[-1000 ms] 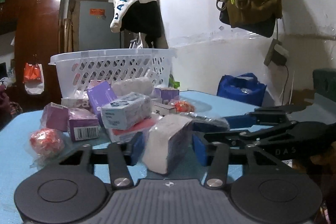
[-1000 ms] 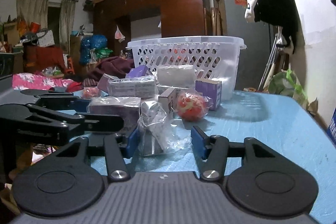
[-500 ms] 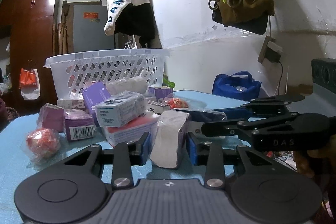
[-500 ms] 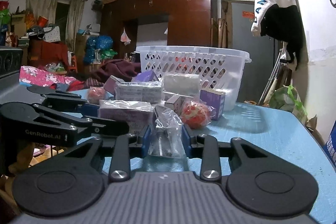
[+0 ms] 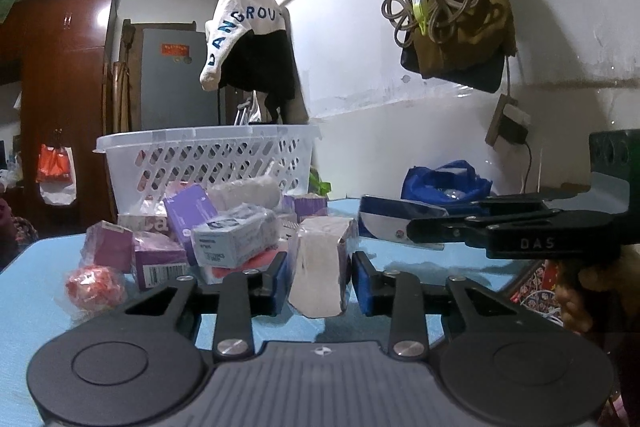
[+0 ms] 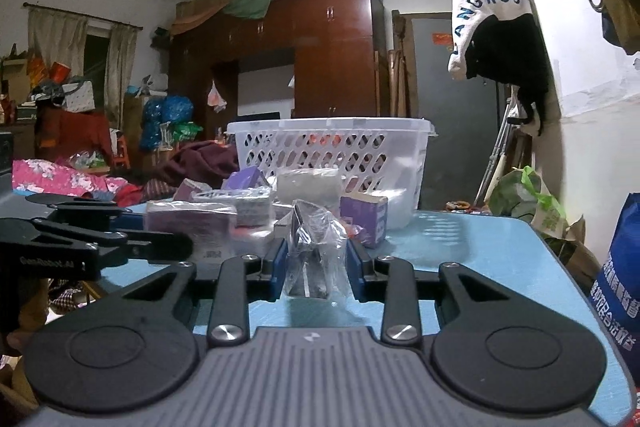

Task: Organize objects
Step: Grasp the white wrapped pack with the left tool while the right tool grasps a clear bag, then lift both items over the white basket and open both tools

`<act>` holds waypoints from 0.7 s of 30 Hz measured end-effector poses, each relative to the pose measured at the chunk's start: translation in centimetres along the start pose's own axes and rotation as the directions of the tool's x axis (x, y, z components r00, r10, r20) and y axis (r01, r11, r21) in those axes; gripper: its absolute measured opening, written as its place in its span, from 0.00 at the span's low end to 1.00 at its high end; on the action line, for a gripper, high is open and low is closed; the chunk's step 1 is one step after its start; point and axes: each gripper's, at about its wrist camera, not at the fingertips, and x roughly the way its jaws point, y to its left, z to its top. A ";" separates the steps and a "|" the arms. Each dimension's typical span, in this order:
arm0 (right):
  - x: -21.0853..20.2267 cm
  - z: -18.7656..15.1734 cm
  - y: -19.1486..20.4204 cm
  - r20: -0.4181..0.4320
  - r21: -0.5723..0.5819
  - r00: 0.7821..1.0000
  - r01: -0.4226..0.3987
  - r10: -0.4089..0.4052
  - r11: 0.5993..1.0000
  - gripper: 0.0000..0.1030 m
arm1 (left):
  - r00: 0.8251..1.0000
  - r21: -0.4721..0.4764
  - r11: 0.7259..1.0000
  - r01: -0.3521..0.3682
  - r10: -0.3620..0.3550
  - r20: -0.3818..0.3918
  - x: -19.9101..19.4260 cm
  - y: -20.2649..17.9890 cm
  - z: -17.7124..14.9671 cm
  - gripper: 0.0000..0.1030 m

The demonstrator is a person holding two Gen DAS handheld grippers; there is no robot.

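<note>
Two grippers each clench one item at frame centre: the left gripper holds a white wrapped block, the right gripper a crinkled plastic packet, above the blue counter, before the white basket.

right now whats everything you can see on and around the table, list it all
basket: one, white, back of the table
table: one, light blue, under everything
boxes: several, purple, piled before the basket
wrapped box: one, pale blue, atop the pile
netted balls: at least one, red, table's left edge
white packet: one, wrapped, held off the table
clear bag: one, dark contents, held off the table
blue bag: one, beyond the table
cap: one, white, hanging on the wall
left gripper: shut on the white packet
right gripper: shut on the clear bag
</note>
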 end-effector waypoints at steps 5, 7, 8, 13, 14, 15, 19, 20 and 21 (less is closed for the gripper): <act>-0.1 0.2 -0.2 0.009 0.006 1.000 0.013 -0.013 1.000 0.34 | 1.000 -0.018 1.000 -0.004 0.004 0.010 -0.3 0.6 0.2 0.36; -0.1 0.4 -0.3 0.013 0.006 1.000 0.018 -0.018 1.000 0.34 | 1.000 -0.023 1.000 -0.008 0.009 0.013 -0.4 0.8 0.2 0.36; -0.1 0.5 -0.3 0.019 0.008 1.000 0.021 -0.021 1.000 0.34 | 1.000 -0.025 1.000 -0.010 0.011 0.015 -0.5 0.9 0.3 0.36; -0.3 0.7 -0.5 0.028 0.009 0.999 0.031 -0.031 0.999 0.34 | 0.999 -0.039 0.999 -0.021 0.023 0.032 -1.0 1.5 0.6 0.36; -0.3 0.8 -0.5 0.030 0.009 0.999 0.031 -0.032 0.999 0.34 | 0.999 -0.042 0.999 -0.024 0.025 0.034 -1.1 1.6 0.7 0.36; -0.3 1.0 -0.6 0.033 0.009 0.999 0.032 -0.033 0.999 0.34 | 0.999 -0.046 0.999 -0.027 0.028 0.037 -1.2 1.8 0.8 0.36; 0.1 2.6 -0.4 0.051 -0.014 0.998 0.028 -0.028 0.999 0.34 | 0.998 -0.066 0.997 -0.035 0.039 0.057 -1.6 2.9 1.8 0.36; 0.3 3.2 -0.3 0.057 -0.028 0.998 0.026 -0.024 0.999 0.34 | 0.997 -0.068 0.997 -0.041 0.046 0.067 -1.6 3.3 2.5 0.36; 0.8 4.4 -0.3 0.065 -0.042 0.998 0.023 -0.020 0.999 0.34 | 0.995 -0.067 0.997 -0.049 0.054 0.079 -1.5 3.7 3.3 0.36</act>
